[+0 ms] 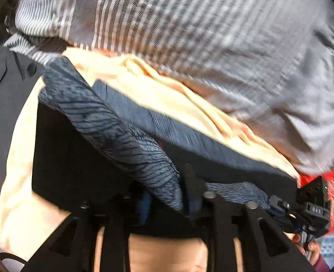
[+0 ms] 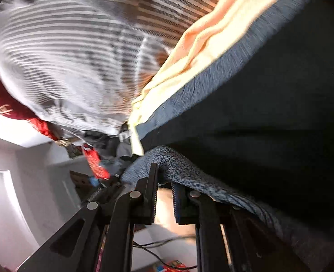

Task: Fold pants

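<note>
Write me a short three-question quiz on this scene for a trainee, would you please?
1. True or false: the right gripper has nothing between its fingers.
2. The bedding behind the pants is: A striped, B dotted, C plain.
3. Fill in: the cloth lying between them is pale ____.
Key: 1 false, it pinches the pants; 2 A; 3 yellow.
</note>
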Motion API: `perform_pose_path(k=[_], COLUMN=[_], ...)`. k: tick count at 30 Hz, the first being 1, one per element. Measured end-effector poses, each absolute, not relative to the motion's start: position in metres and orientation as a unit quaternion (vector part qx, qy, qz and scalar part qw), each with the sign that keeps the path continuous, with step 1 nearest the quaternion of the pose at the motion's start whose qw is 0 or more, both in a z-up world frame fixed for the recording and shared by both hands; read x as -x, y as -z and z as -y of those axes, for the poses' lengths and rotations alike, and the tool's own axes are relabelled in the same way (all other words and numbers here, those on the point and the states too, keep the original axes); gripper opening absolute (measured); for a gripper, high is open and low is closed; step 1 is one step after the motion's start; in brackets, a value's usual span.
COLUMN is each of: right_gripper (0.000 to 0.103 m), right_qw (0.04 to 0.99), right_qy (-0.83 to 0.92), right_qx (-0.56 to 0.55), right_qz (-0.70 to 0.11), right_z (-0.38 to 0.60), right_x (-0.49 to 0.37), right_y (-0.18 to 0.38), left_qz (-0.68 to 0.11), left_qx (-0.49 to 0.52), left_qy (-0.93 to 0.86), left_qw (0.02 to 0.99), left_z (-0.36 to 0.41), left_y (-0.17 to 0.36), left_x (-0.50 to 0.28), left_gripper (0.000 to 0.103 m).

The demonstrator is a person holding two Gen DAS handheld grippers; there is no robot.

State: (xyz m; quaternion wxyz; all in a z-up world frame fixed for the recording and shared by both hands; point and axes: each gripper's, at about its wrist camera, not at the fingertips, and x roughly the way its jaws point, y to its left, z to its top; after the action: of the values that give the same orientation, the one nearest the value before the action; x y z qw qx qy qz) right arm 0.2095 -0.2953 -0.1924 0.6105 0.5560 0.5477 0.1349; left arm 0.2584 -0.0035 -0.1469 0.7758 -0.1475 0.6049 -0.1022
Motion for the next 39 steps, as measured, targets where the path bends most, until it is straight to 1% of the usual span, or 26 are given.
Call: perform_pose_path(k=[3, 4, 5, 6, 8, 9, 11, 12, 13, 14, 16, 18, 19, 21, 22, 23, 24, 25, 26, 27, 28, 30, 32, 39], right_gripper=[0.014, 0.015, 0.015, 0.015, 0.015, 0.017, 0.032, 0.046, 0.058, 0.062, 0.063, 0.063, 0.063, 0.063, 0.061, 0.057, 0.041, 0.040, 0.041, 0.051, 0.066, 0.079, 0.079, 0.079], right_qw=[0.609, 0.609, 0.611, 0.614, 0.615, 0.613, 0.610, 0.616, 0.630, 0.647, 0.666, 0.656, 0.649, 0.634, 0.637, 0.638, 0.638, 0.638, 0.647, 0.661, 0.679, 0.701, 0.700, 0.704], right_qy=[-0.130, -0.131, -0.130, -0.127, -0.118, -0.115, -0.121, -0.124, -0.130, -0.135, -0.150, -0.178, -0.181, -0.165, -0.140, -0.121, -0.104, -0.104, -0.104, -0.102, -0.096, -0.087, -0.081, 0.030], right_qx=[-0.532, -0.521, -0.512, -0.501, -0.489, -0.492, -0.499, -0.495, -0.483, -0.465, -0.443, -0.446, -0.446, -0.408, -0.381, -0.367, -0.373, -0.391, -0.418, -0.427, -0.426, -0.430, -0.440, -0.434], right_qz=[-0.573, -0.584, -0.590, -0.597, -0.606, -0.607, -0.603, -0.599, -0.594, -0.589, -0.580, -0.582, -0.590, -0.636, -0.656, -0.666, -0.666, -0.656, -0.630, -0.609, -0.590, -0.563, -0.557, -0.561], right_z=[0.299, 0.299, 0.299, 0.298, 0.298, 0.299, 0.300, 0.300, 0.300, 0.299, 0.294, 0.284, 0.281, 0.272, 0.270, 0.274, 0.282, 0.288, 0.299, 0.307, 0.316, 0.329, 0.340, 0.386], right_x=[-0.242, -0.254, -0.260, -0.266, -0.275, -0.276, -0.279, -0.281, -0.279, -0.276, -0.268, -0.251, -0.249, -0.237, -0.235, -0.234, -0.232, -0.230, -0.226, -0.221, -0.213, -0.194, -0.174, -0.044], right_y=[0.220, 0.230, 0.236, 0.240, 0.248, 0.249, 0.241, 0.233, 0.220, 0.205, 0.182, 0.174, 0.176, 0.199, 0.210, 0.218, 0.222, 0.220, 0.211, 0.199, 0.185, 0.164, 0.155, 0.138], left_qz=[-0.616, -0.620, -0.619, -0.614, -0.612, -0.610, -0.605, -0.604, -0.605, -0.608, -0.619, -0.637, -0.648, -0.649, -0.641, -0.635, -0.636, -0.638, -0.641, -0.644, -0.645, -0.647, -0.649, -0.678], left_qx=[0.134, 0.126, 0.121, 0.113, 0.112, 0.121, 0.115, 0.091, 0.058, 0.027, -0.012, -0.028, -0.033, -0.052, -0.060, -0.065, -0.076, -0.082, -0.085, -0.088, -0.091, -0.098, -0.099, -0.102], left_qy=[0.069, 0.055, 0.044, 0.025, 0.010, 0.005, -0.004, -0.012, -0.013, -0.005, 0.017, 0.033, 0.032, 0.012, 0.004, -0.001, -0.004, -0.001, 0.005, 0.010, 0.013, 0.026, 0.044, 0.164], left_qw=[0.773, 0.773, 0.775, 0.781, 0.783, 0.783, 0.788, 0.792, 0.794, 0.793, 0.785, 0.770, 0.760, 0.759, 0.765, 0.770, 0.768, 0.765, 0.763, 0.760, 0.758, 0.756, 0.753, 0.709], left_z=[0.011, 0.013, 0.013, 0.010, 0.004, -0.003, -0.008, -0.007, -0.001, 0.007, 0.023, 0.040, 0.048, 0.058, 0.061, 0.064, 0.067, 0.069, 0.069, 0.069, 0.070, 0.075, 0.086, 0.161], left_y=[0.168, 0.175, 0.179, 0.180, 0.176, 0.170, 0.158, 0.152, 0.147, 0.145, 0.152, 0.167, 0.180, 0.199, 0.202, 0.202, 0.200, 0.198, 0.195, 0.190, 0.186, 0.175, 0.166, 0.165], left_x=[-0.285, -0.293, -0.298, -0.303, -0.307, -0.307, -0.304, -0.300, -0.295, -0.289, -0.276, -0.266, -0.261, -0.256, -0.256, -0.256, -0.257, -0.257, -0.257, -0.254, -0.251, -0.239, -0.225, -0.153], left_gripper=[0.035, 0.040, 0.056, 0.058, 0.058, 0.058, 0.058, 0.058, 0.058, 0.058, 0.058, 0.058, 0.058, 0.059, 0.062, 0.063, 0.063, 0.063, 0.063, 0.063, 0.063, 0.063, 0.063, 0.063])
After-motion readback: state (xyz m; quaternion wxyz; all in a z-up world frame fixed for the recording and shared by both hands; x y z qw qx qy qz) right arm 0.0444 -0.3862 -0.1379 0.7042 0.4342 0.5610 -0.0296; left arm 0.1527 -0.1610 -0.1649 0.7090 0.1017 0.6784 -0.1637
